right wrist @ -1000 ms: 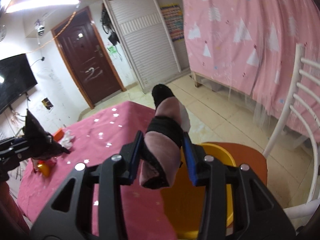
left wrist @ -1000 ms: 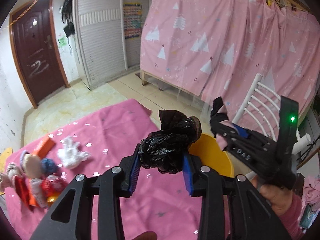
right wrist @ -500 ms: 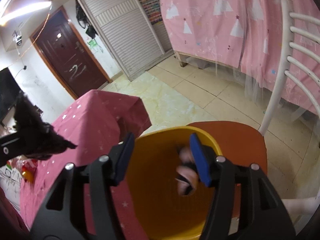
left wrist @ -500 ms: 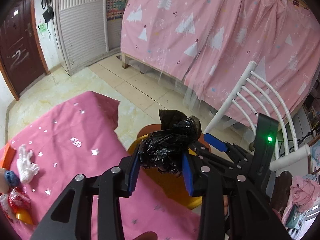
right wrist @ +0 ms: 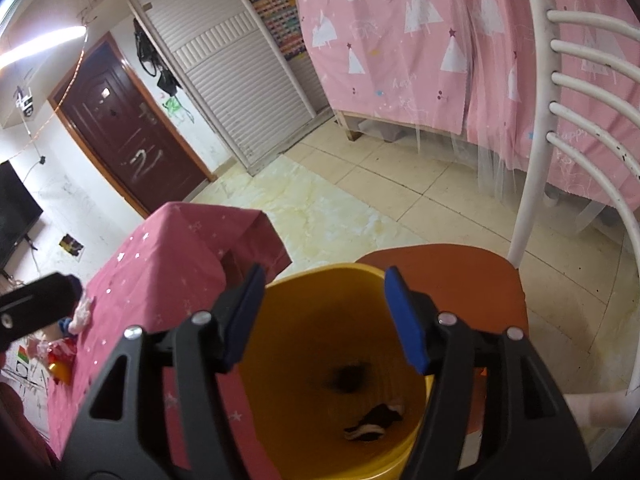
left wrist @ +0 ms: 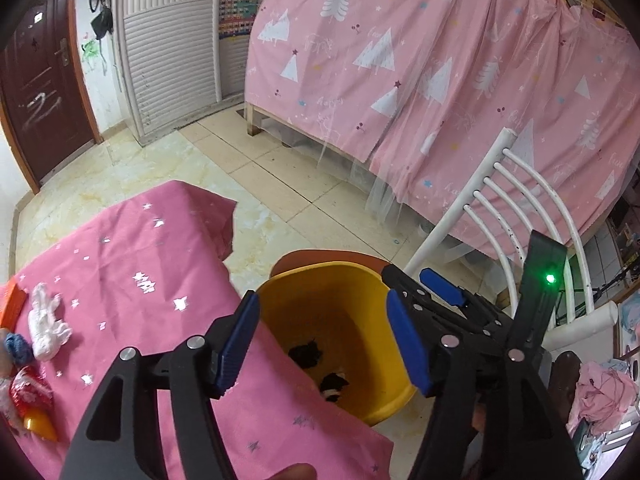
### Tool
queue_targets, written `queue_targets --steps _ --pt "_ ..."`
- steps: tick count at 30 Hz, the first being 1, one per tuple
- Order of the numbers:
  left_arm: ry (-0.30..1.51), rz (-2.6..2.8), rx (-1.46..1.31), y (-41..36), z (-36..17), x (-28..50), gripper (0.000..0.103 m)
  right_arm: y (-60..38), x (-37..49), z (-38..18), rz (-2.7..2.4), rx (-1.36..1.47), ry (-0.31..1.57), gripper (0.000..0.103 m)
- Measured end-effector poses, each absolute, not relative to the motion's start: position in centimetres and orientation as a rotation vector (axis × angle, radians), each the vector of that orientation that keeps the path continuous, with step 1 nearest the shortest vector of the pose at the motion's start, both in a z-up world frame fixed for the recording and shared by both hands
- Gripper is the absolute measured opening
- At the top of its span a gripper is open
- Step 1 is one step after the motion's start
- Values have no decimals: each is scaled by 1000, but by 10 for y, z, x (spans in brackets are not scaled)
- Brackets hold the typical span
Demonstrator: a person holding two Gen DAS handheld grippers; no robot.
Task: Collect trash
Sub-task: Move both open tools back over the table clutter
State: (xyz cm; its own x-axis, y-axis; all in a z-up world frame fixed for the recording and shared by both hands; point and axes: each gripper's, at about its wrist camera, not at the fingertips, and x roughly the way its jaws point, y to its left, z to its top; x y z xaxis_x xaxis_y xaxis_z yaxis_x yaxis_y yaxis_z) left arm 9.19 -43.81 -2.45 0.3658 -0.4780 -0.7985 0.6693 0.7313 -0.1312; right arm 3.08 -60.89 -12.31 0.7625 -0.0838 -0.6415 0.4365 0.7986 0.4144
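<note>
Grippers both empty, both poised over the yellow bin (left wrist: 392,394). Left gripper (left wrist: 324,344) has its blue pads spread wide with nothing between them; right gripper (right wrist: 325,316) is likewise wide apart, looking straight down into the bin (right wrist: 328,280), which sits on an orange chair seat (right wrist: 460,276). Trash inside: black wad (left wrist: 306,354) directly below the left pads, striped dark scrap (left wrist: 334,385) beside it; from the right wrist the scrap (right wrist: 376,424) lies at the bottom, the wad (right wrist: 348,378) a blur.

More trash is on the pink tablecloth (left wrist: 132,264), well off to the left of the left gripper: white crumpled glove (left wrist: 46,328), red wrapper (left wrist: 30,394), blue ball (left wrist: 18,348).

Drop looks complete, so next step is likely fetching the rest. To do it well: lift clear of the bin rim before swinging left, keep pads spread on approach, come down over the glove from above and pinch its bulk, not a loose finger, without catching the cloth.
</note>
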Motion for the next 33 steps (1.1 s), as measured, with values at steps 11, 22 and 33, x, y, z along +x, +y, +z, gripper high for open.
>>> queue_targets --steps 11,22,33 --pt "856 -658 181 -370 12 91 63 -561 38 -89 -224 498 609 69" --pt "757 -501 126 -274 49 111 63 -496 74 -50 -122 398 606 70" --pt "708 -255 118 -161 54 158 64 -410 124 -37 10 292 651 75"
